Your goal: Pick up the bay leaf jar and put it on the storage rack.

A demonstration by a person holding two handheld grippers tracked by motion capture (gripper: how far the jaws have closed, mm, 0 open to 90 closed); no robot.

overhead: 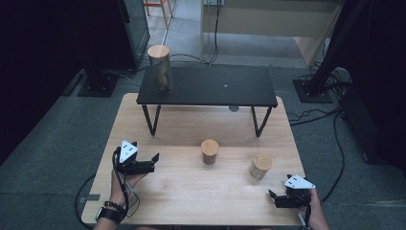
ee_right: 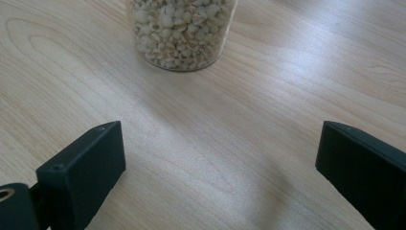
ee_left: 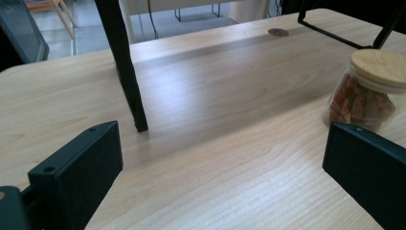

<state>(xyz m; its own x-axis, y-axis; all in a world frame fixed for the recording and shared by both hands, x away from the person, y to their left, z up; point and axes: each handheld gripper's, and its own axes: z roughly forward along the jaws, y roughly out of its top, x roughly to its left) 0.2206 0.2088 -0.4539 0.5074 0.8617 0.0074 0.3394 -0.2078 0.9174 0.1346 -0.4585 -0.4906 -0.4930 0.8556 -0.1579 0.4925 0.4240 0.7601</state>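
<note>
Two short jars with wooden lids stand on the wooden table (overhead: pixel 191 191). The one with reddish-brown contents (overhead: pixel 209 152) (ee_left: pixel 366 93) is near the middle; the one with pale grains (overhead: pixel 260 166) (ee_right: pixel 182 31) is to its right. A tall jar (overhead: pixel 160 68) stands on the left end of a black shelf (overhead: pixel 210 87). My left gripper (overhead: pixel 154 160) (ee_left: pixel 222 167) is open at the table's left, jaws wide apart, pointing toward the reddish jar. My right gripper (overhead: pixel 271 196) (ee_right: pixel 220 167) is open near the front right corner, with the grain jar just ahead of it.
The shelf stands on thin black legs (ee_left: pixel 122 67) over the back half of the table. Cables (overhead: pixel 316 115) run across the grey floor to the right. A dark cabinet (overhead: pixel 129 28) and stand bases sit behind the table.
</note>
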